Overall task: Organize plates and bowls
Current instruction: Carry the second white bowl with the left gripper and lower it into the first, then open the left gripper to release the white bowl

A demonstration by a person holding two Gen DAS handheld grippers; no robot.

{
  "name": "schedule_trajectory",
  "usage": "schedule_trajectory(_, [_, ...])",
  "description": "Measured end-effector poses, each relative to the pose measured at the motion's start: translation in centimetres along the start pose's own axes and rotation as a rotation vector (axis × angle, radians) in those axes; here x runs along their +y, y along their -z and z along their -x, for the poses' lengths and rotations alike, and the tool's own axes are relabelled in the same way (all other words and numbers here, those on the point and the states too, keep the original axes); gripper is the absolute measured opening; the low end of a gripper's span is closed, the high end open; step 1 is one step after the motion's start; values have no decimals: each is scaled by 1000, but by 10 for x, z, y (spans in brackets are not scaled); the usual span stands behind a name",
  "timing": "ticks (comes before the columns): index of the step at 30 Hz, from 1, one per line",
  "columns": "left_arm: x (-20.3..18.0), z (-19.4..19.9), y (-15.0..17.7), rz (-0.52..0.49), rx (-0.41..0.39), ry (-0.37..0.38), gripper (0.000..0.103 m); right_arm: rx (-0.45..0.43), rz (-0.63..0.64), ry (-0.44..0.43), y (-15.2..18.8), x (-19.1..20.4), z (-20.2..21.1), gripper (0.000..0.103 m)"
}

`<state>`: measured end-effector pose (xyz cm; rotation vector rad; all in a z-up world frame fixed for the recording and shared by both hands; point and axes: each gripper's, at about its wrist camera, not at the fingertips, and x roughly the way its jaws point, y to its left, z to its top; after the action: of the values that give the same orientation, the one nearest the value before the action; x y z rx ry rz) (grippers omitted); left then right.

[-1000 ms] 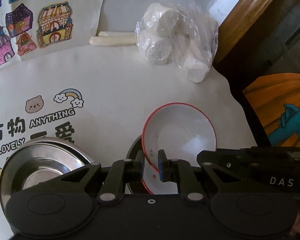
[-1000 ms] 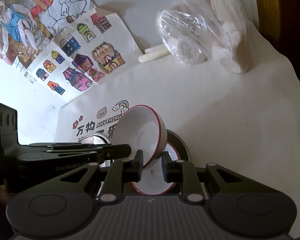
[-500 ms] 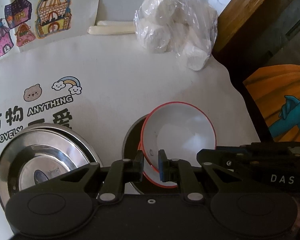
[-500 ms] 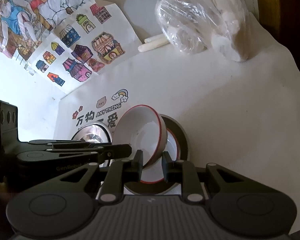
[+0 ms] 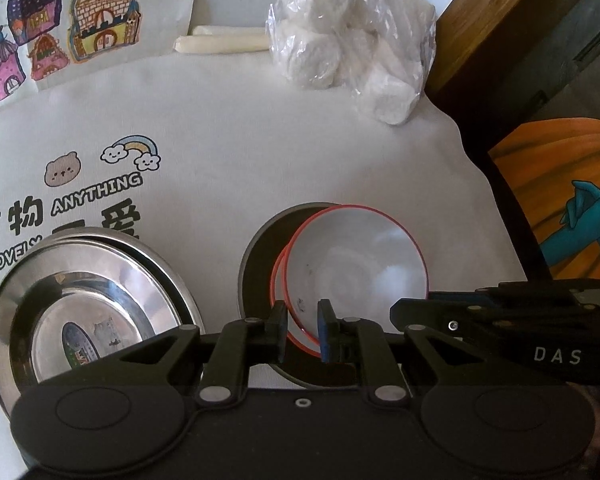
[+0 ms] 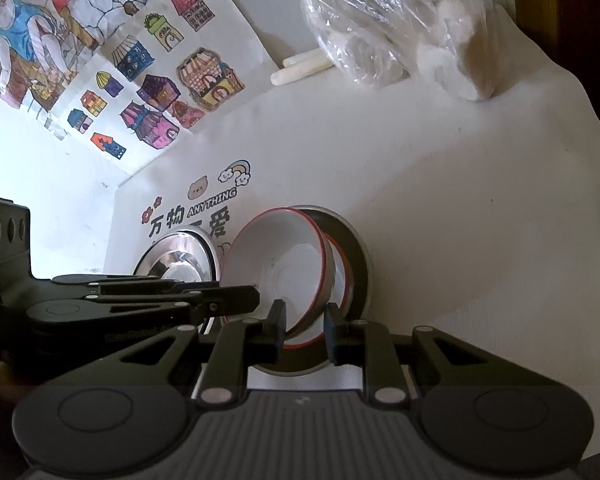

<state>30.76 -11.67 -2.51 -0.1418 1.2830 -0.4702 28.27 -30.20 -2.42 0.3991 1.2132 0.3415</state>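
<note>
Near rim of the red-rimmed white bowl (image 5: 356, 264) is cut off behind the left gripper (image 5: 302, 330) body, so the contact point is hard to read; its two fingers sit close either side of the bowl's near-left rim and look clamped on it. Under it, a second red-rimmed dish (image 5: 278, 280) shows only as a thin crescent, and the dark grey plate (image 5: 256, 268) at the bottom is mostly covered, its near edge hidden by the gripper. Whether the upper bowl rests fully in the stack or is tipped above it can't be told from the left wrist view; in the right wrist view the bowl (image 6: 276, 268) looks tilted, open side facing left, over the dark plate (image 6: 360, 264).

Right gripper (image 6: 303, 330) reaches in from the right, fingers astride the bowl's lower rim with a small gap showing on the right side; grip or no grip, can't tell.

Stainless steel plates (image 5: 88, 308), two stacked, sit left of the dark plate, apart from it, left edge cropped. All on the white printed tablecloth (image 5: 260, 152). At the back, a clear plastic bag of white rolls (image 5: 348, 52), two pale sticks (image 5: 220, 42) partly hidden behind it, and a coloured house drawing (image 5: 60, 28) cut off by the frame.
</note>
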Motion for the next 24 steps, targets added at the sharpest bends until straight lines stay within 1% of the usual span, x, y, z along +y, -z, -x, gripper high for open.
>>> schedule_trajectory(9, [-4, -5, 1, -1, 36, -12, 18, 29, 0, 6, 0, -3, -4, 24])
schedule_trajectory(24, [-3, -9, 0, 24, 55, -32, 19, 62, 16, -8, -4, -3, -9, 25])
